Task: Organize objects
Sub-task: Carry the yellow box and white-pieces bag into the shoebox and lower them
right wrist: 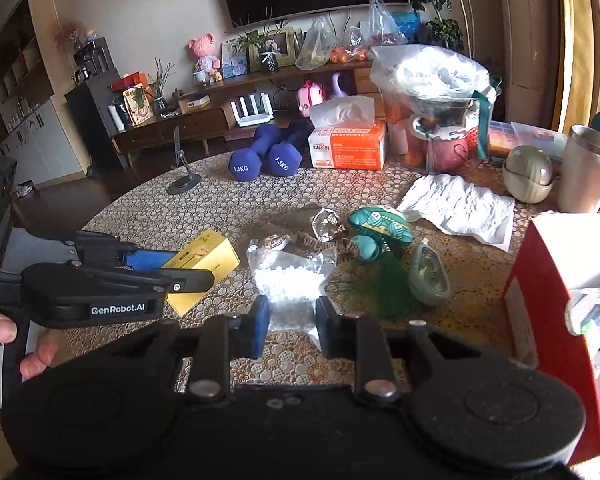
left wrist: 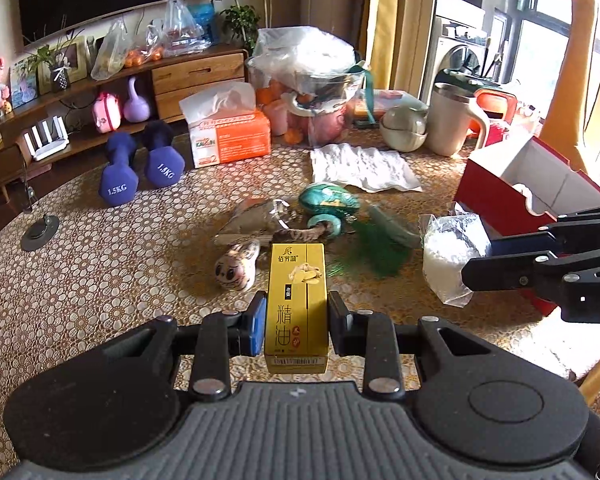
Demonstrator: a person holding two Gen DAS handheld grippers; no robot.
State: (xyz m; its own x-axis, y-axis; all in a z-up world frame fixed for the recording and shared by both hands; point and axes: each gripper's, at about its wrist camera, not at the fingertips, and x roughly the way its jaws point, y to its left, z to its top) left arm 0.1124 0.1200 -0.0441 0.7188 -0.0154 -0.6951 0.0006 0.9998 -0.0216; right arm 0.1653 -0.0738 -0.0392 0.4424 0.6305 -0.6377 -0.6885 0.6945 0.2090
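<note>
My left gripper (left wrist: 297,320) is shut on a gold essential-oil box (left wrist: 297,300), pads pressed on both its long sides; the box (right wrist: 204,258) also shows in the right wrist view between the left gripper's fingers (right wrist: 188,280). My right gripper (right wrist: 291,326) has its jaws around the near end of a clear bag of white granules (right wrist: 288,276); whether the pads touch the bag I cannot tell. The bag (left wrist: 448,256) lies on the table beside the right gripper's fingers (left wrist: 500,272). A red and white open box (left wrist: 532,184) stands at the right.
On the table lie a painted egg figure (left wrist: 238,266), a teal toy (left wrist: 328,202), a green feather brush (left wrist: 380,252), crumpled clear wrap (left wrist: 260,216), a white paper (left wrist: 360,166), two purple dumbbells (left wrist: 140,168), a tissue pack (left wrist: 228,136), a mug (left wrist: 452,120) and a round pot (left wrist: 404,128).
</note>
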